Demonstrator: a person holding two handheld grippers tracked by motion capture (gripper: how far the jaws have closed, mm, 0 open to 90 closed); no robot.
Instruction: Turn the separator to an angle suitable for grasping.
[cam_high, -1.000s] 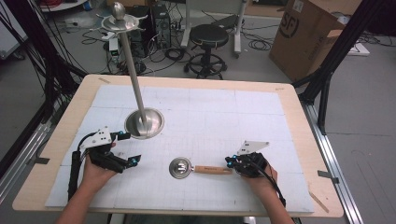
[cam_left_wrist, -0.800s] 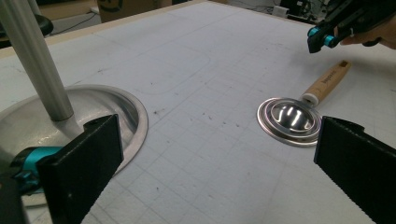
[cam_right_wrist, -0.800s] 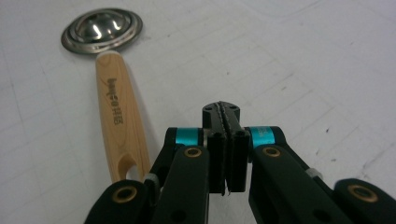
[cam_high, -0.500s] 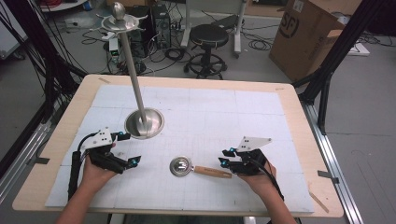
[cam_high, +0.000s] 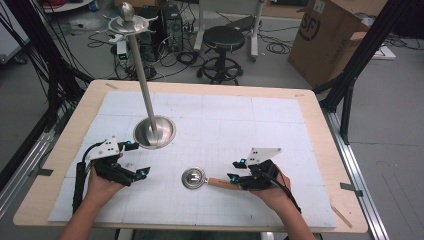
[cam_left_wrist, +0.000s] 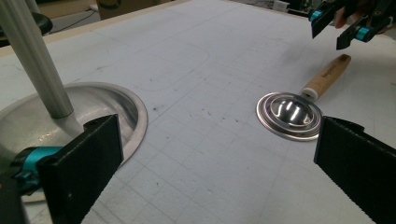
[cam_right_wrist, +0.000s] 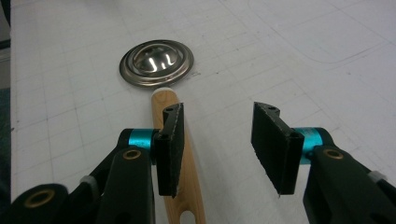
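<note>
White mat (cam_high: 240, 125): right gripper (cam_high: 238, 171) now nearer ladle (cam_high: 206, 180).

Silver ladle bowl (cam_high: 193, 178), tan wooden handle (cam_high: 220, 183); white gridded mat (cam_high: 280, 130).

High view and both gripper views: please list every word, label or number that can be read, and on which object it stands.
"SF": black logo on the cardboard box behind the table.
Wooden handle: a dark printed mark in the left gripper view, too small and blurred to read.
No other text is readable.
</note>
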